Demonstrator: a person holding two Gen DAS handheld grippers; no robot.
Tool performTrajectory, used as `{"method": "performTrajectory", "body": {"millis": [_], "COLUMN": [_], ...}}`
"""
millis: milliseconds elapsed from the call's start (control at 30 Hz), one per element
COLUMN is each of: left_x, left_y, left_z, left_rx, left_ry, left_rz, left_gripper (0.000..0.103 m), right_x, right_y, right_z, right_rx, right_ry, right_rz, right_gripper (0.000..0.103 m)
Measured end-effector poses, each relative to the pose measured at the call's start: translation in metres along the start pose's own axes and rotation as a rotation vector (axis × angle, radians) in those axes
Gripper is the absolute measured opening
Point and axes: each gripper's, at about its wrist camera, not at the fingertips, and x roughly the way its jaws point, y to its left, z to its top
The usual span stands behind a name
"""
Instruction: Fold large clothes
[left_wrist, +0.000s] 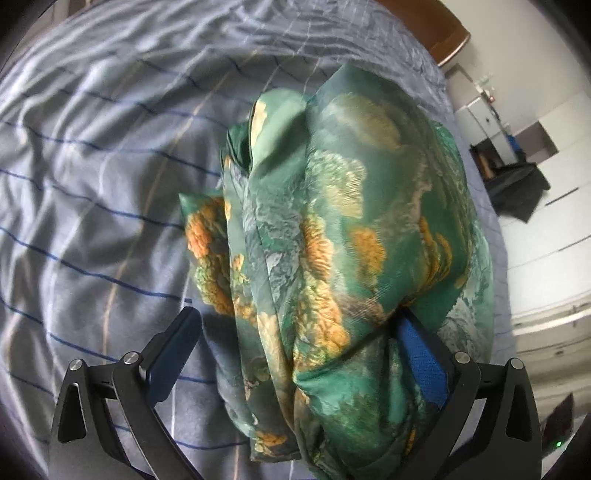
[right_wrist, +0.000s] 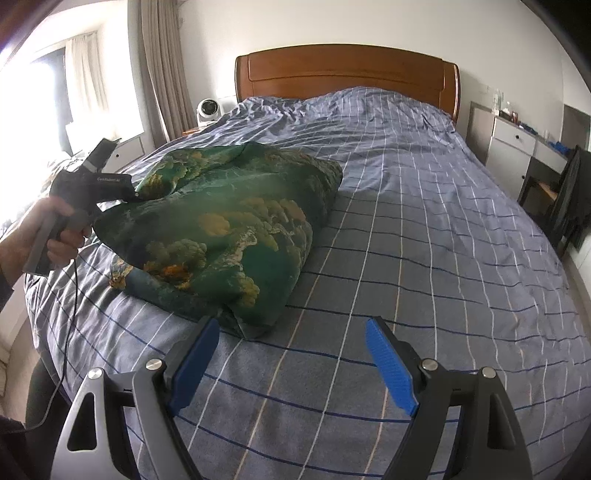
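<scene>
Nearest in the right wrist view, the right gripper (right_wrist: 291, 363) hangs over the foot end of the bed (right_wrist: 424, 229), its blue-padded fingers (right_wrist: 389, 369) spread wide with only the checked blue-grey bedcover (right_wrist: 332, 387) between them. Just beyond the tip of its left-hand finger lies the near corner of the green floral garment (right_wrist: 225, 229), a bulky, partly folded heap printed with orange and cream blooms, resting on the bed toward its left side edge. In the left wrist view the left gripper (left_wrist: 295, 332) stands over that same garment (left_wrist: 351, 221); its fingers (left_wrist: 173, 350) are apart, one clear over the bedcover (left_wrist: 92, 184), the other with cloth draped across its blue pad, so the garment sits between them without being pinched. From the right wrist view the person's hand (right_wrist: 48, 236) holds that gripper at the bed's left edge, a cable trailing down from it. Farther off, at the head of the bed, rises the wooden headboard (right_wrist: 347, 74), with a small white fan (right_wrist: 208, 109) beside it to the left and a white cabinet (right_wrist: 513, 144) along the right wall.
</scene>
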Motion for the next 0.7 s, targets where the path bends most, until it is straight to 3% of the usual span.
{"method": "performTrajectory", "body": {"millis": [267, 500, 700], "left_x": [0.015, 0.029, 0.031], "left_y": [0.018, 0.032, 0.036], "left_z": [-0.005, -0.010, -0.015], "left_rx": [-0.042, -0.054, -0.047], "left_ry": [0.040, 0.041, 0.042], "left_rz": [-0.090, -0.139, -0.154], "left_gripper": [0.103, 0.103, 0.103], "right_x": [0.014, 0.093, 0.165], "right_y": [-0.031, -0.066, -0.067], "right_z": [0.031, 0.050, 0.053], "right_rx": [0.139, 0.336, 0.438], "right_ry": [0.004, 0.131, 0.240], "right_rz": [0.106, 0.362, 0.577], "right_gripper": [0.084, 0.084, 0.084]}}
